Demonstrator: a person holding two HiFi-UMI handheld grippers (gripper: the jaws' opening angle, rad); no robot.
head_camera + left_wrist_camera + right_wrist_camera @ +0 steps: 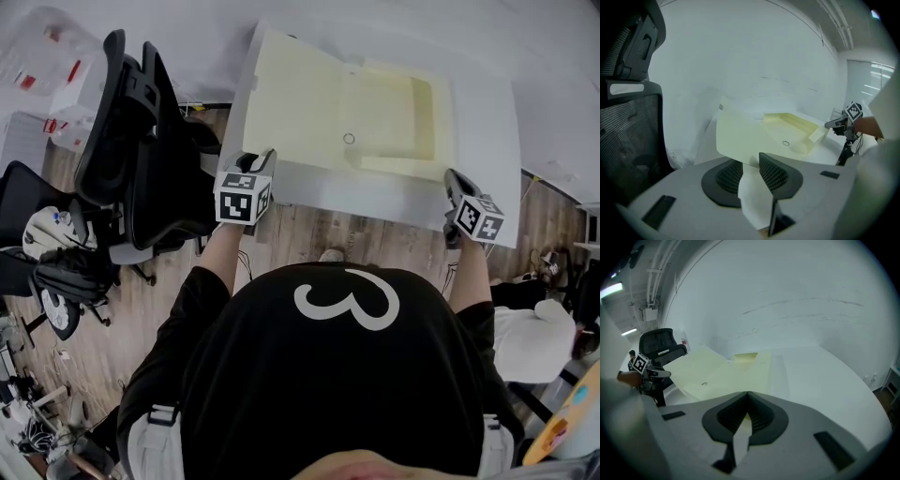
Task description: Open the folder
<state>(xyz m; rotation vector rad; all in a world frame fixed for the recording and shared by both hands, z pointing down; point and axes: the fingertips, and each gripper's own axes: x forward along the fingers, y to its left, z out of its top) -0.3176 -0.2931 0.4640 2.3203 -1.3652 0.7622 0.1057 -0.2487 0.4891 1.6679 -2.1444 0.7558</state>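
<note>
We see the folder (337,103) lying spread open on the white desk (487,141), covering the left and middle of the top, with its near edge not far back from the desk's near edge. It is pale yellow all over and matte. Its left half is a broad plain panel that reaches to the desk's left edge. Its right half carries a shallow pocket with a raised lip and a stepped cut along the near side. A small ring (349,139) sits near the fold between the two halves. From the left gripper view we find the plain panel not quite flat: its near part stands a little above the desk, with shadow under it. The left claw (750,160) is open, its jaws apart, and only bare white desk shows in the gap. The panel's near edge lies just beyond its tips, and we cannot tell whether it touches them. The right claw (747,393) is closed, tips together, at the folder's near right corner by the desk's near edge. A pale yellow sliver shows in the slit behind its tips, but we cannot tell whether anything is pinched there. Black office chairs (141,141) stand off the desk's left edge.
</note>
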